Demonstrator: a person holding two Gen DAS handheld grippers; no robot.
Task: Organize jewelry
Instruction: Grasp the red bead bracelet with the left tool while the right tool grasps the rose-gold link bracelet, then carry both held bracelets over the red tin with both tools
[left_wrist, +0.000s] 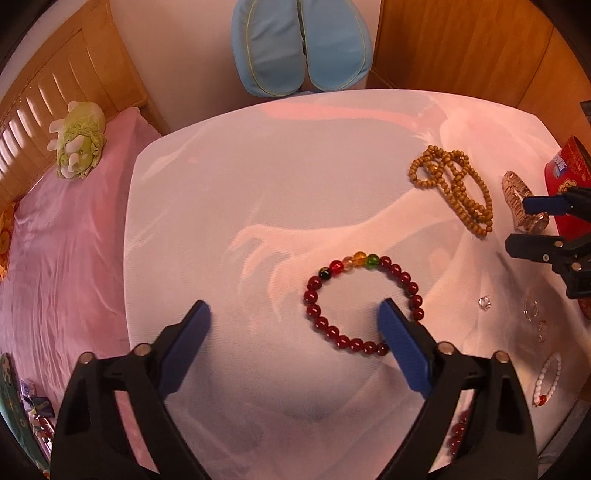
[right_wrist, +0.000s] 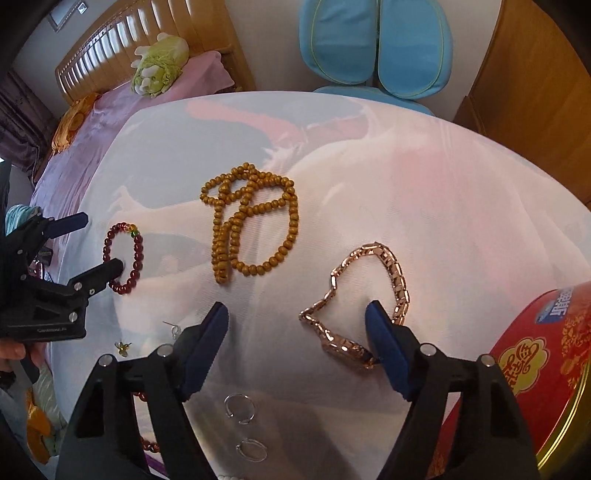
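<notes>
A dark red bead bracelet with a few coloured beads lies on the white cloth. My left gripper is open over it, its right finger inside the loop. It also shows in the right wrist view. A rose-gold watch lies beside a red tin. My right gripper is open, its right finger inside the watch band. A brown wooden bead necklace lies between the two grippers.
Small rings and earrings lie near the cloth's front edge. A white bead bracelet lies at the right. A blue chair stands behind the table. A pink bed with a green plush toy is at the left.
</notes>
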